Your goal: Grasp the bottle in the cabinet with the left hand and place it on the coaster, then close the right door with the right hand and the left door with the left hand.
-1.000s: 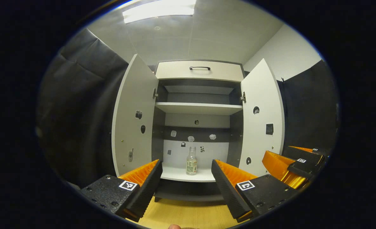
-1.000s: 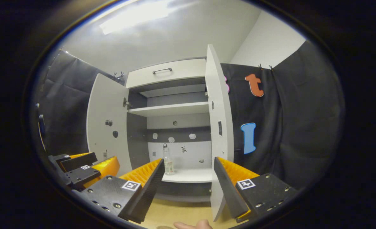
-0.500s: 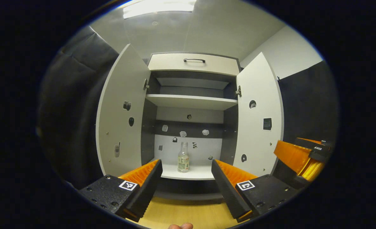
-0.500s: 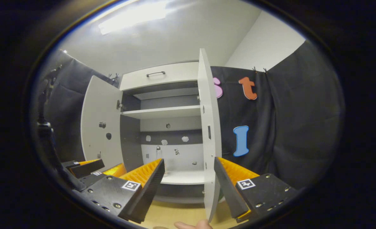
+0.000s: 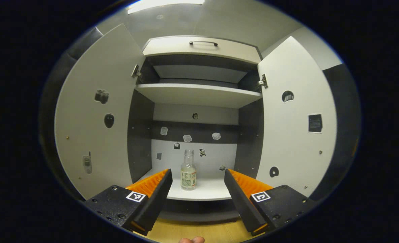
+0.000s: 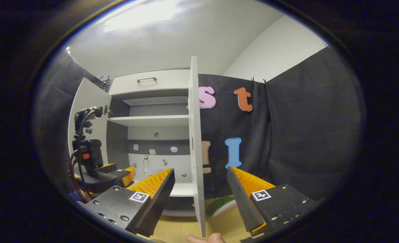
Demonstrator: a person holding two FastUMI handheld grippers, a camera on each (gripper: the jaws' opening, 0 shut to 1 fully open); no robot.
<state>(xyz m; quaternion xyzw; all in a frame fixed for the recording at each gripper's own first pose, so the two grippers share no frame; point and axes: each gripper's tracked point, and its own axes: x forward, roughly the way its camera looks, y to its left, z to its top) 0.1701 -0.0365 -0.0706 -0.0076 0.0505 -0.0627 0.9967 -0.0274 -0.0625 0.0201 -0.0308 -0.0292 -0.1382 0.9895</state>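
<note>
A clear glass bottle with a pale label stands upright on the cabinet's lower shelf. My left gripper is open in front of the shelf; the bottle is beyond its fingertips, slightly left of centre, untouched. Both doors are swung open, the left door and the right door. My right gripper is open, with the right door seen edge-on between its fingers, not gripped. In the right gripper view the left gripper reaches toward the bottle. A flat green-edged piece, perhaps the coaster, lies on the table.
An upper shelf and a drawer with a dark handle sit above the bottle. The wooden tabletop runs under the cabinet front. Black cloth hangs to the right of the cabinet. A fingertip shows at the bottom edge.
My left gripper has moved forward toward the cabinet, so the bottle looks larger. The right gripper has shifted right; the right door now appears edge-on between its fingers. Both stay open.
</note>
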